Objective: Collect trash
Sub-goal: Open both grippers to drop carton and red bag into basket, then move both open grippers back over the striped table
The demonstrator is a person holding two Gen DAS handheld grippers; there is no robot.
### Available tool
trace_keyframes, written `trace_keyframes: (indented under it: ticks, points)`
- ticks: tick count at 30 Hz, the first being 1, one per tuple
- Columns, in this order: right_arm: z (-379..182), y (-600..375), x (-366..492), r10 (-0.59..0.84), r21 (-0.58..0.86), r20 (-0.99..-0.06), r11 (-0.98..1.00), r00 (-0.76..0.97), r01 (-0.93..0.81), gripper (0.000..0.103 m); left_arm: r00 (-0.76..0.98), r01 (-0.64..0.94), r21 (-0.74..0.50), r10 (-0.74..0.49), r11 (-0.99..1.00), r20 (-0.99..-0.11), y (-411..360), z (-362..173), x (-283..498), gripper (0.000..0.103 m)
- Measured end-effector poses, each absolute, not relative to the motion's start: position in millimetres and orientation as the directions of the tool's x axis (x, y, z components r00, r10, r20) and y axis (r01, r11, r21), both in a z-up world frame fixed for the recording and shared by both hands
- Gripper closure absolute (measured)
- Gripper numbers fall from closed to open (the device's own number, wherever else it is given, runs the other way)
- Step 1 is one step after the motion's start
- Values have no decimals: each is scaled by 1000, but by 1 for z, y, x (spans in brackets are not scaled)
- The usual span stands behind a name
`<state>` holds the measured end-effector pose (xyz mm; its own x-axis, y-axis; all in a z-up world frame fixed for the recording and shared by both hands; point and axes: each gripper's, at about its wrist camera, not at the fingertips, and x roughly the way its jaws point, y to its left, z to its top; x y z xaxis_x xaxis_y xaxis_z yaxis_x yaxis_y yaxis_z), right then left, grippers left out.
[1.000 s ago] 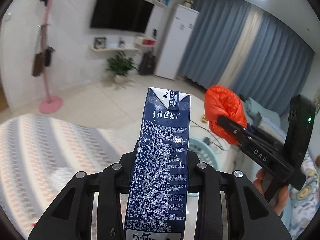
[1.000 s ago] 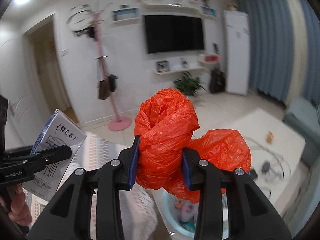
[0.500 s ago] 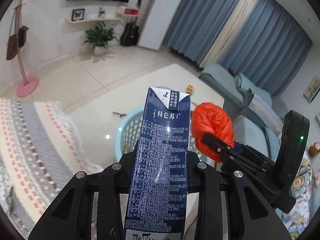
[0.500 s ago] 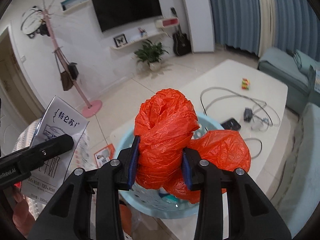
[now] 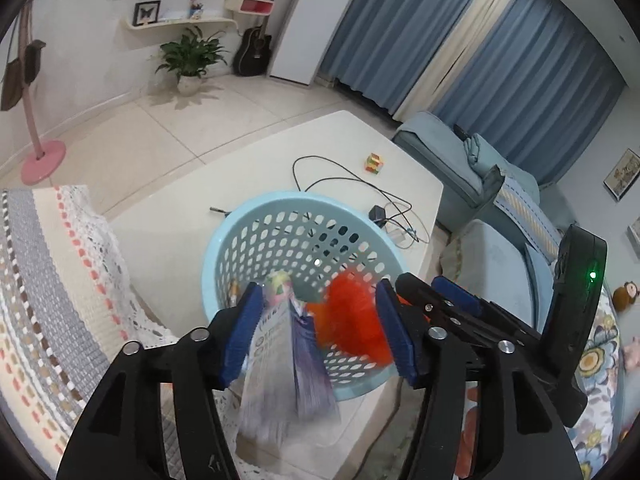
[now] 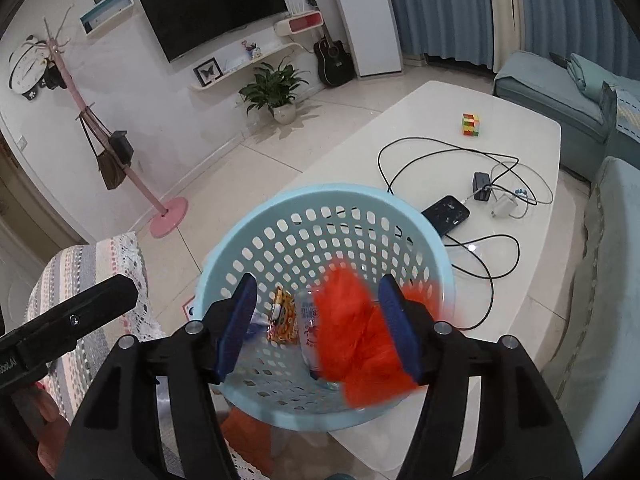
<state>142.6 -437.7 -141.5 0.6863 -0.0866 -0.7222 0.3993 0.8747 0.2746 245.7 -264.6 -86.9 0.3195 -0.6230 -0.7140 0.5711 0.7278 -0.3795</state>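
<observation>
A light blue perforated basket (image 5: 304,200) (image 6: 320,192) stands on the near end of a white table. Over it my left gripper (image 5: 318,292) has its jaws opening, and the dark blue milk carton (image 5: 288,360) drops between them as a blur, free of the pads. My right gripper (image 6: 318,284) (image 5: 424,284) is also opening, with the orange plastic bag (image 6: 360,332) (image 5: 352,320) falling blurred between its pads into the basket. A snack wrapper (image 6: 284,316) and a clear bottle (image 6: 308,320) lie inside. A finger of the left gripper (image 6: 80,312) shows at the left edge.
Behind the basket on the table (image 6: 520,128) lie a black cable (image 6: 440,148), a phone (image 6: 446,214), chargers (image 6: 482,186) and a colour cube (image 6: 471,124). A striped lace-edged cloth (image 5: 48,272) sits at the left, a blue sofa (image 5: 480,168) at the right.
Both grippers came down over the basket and their jaws parted. The carton and the orange bag, gripped before, now fall loose between the pads.
</observation>
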Motion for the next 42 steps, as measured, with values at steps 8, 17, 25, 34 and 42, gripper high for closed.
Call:
trace_keyframes:
  ticks: [8,17,25,34,42]
  points:
    - [-132,-434,130,-74,295,-707,873,703,388,42,336,572,-375,-625,730,-705,-249,-78,225,45]
    - [-105,-410,120,-55,304,-671,889,739,342,42,392,608,-353,-656,711,-645,-214,-42,190,45]
    - [-67,-357,118,-12,279,-606,933,795,227,36,505,593,-301,-637,746,-583,-150,-7,151,42]
    - [-41,-260,133,94,200,-560,980,823,23,31,642,477,-298,-559,827,-525,-58,16,124,32]
    - [-49,-181,158,224,165,-580,974,783,-157,28,729,247,-352,-412,903,-547,35,-1,113,17]
